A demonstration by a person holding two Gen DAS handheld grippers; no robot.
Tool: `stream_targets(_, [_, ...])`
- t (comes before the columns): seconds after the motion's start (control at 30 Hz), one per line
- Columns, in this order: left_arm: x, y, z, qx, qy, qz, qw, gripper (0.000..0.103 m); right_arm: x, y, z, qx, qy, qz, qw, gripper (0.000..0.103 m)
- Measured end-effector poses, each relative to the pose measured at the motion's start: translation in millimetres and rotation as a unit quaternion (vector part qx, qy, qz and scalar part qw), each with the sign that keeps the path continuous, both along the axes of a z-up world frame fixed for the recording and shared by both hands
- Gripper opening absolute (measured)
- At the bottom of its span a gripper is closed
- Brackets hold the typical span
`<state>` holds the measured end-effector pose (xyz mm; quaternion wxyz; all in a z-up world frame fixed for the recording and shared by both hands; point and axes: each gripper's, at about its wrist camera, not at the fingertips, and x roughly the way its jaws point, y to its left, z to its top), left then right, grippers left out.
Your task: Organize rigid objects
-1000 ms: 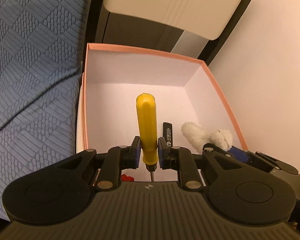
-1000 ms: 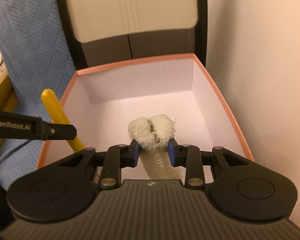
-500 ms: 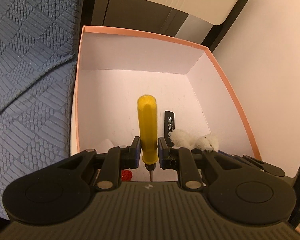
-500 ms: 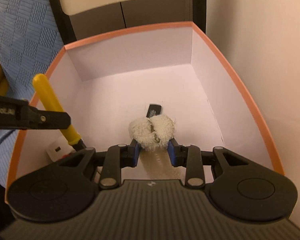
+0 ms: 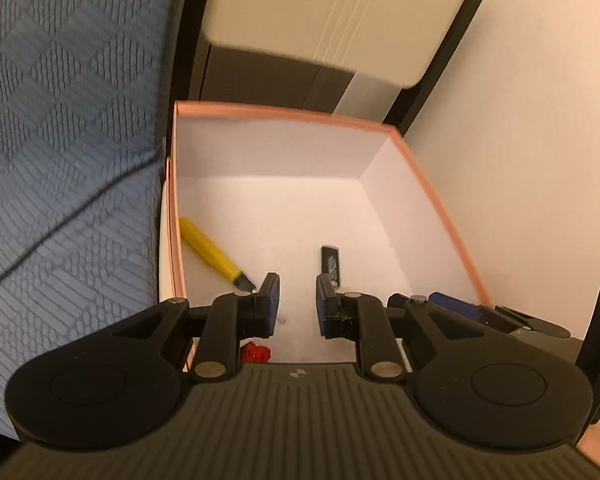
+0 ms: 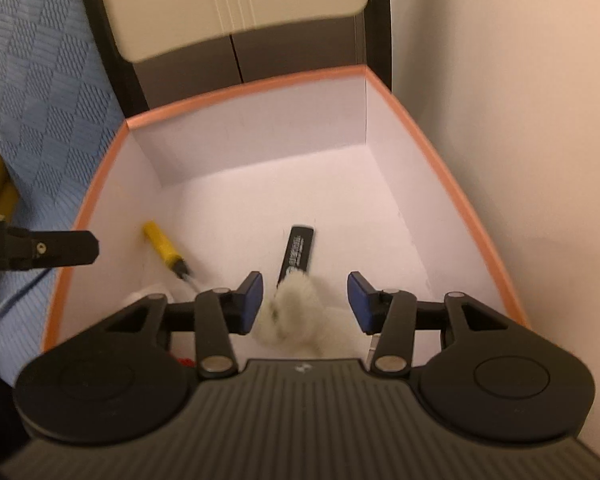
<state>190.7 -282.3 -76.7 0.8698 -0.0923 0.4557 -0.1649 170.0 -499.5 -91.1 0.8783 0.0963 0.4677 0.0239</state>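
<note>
Right gripper (image 6: 305, 300) jaws are opening over the box (image 6: 440, 152), the fluffy white toy (image 6: 288, 312) loose between them, so we read a drop-off. Left gripper (image 5: 296, 300) stands apart, empty; the yellow screwdriver (image 5: 210, 250) lies inside by the left wall, near the black stick (image 5: 331, 266).

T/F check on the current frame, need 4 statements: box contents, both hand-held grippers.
1. The yellow-handled screwdriver lies in the pink-rimmed box. True.
2. The left hand-held gripper is shut on the screwdriver. False: nothing is between its jaws; the screwdriver lies by the box's left wall.
3. The fluffy white toy sits between the right hand-held gripper jaws, which are opening. True.
4. The black stick lies outside the box. False: it lies on the box floor.
</note>
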Motion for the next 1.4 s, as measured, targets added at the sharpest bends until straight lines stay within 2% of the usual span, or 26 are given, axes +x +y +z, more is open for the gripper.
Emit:
stream_targets(0.37, [-42.0, 37.8, 71.8, -0.017, -0.090, -0.002, 0.9958, 0.021, -30.5, 12.2, 93.2, -0.007, -0.085, -0.017, 0.996, 0.049])
stream_targets(0.57, [-73.2, 59.0, 96.4, -0.032, -0.122, -0.016, 0.9918, 0.021, -58.3, 29.8, 124.1, -0.020, -0.116, -0.015, 0.993, 0.049])
stream_targets(0.87, [-114.4, 79.9, 111.0, -0.023, -0.156, -0.027, 0.9872, 0.022, -106.3, 50.9, 142.3, -0.013, -0.122, -0.031, 0.992, 0.049])
stream_targets(0.97, [-121.8, 82.6, 108.2, -0.023, -0.156, -0.026, 0.9871, 0.029, -121.0, 58.4, 145.1, -0.033, -0.133, -0.033, 0.990, 0.049])
stream_targets(1.07, [-131.6, 84.4, 103.3, -0.017, -0.155, -0.027, 0.9873, 0.032, -132.6, 59.6, 144.3, -0.022, -0.126, -0.034, 0.991, 0.049])
stream_targets(1.2, [-145.7, 92.4, 98.1, -0.011, -0.155, -0.018, 0.9877, 0.040, -145.5, 62.6, 141.9, -0.023, -0.116, -0.031, 0.992, 0.049])
stream_targets(1.4, [-166.1, 106.2, 96.3, 0.001, -0.157, -0.004, 0.9877, 0.041, -162.6, 73.4, 145.7, -0.031, -0.115, -0.012, 0.993, 0.049])
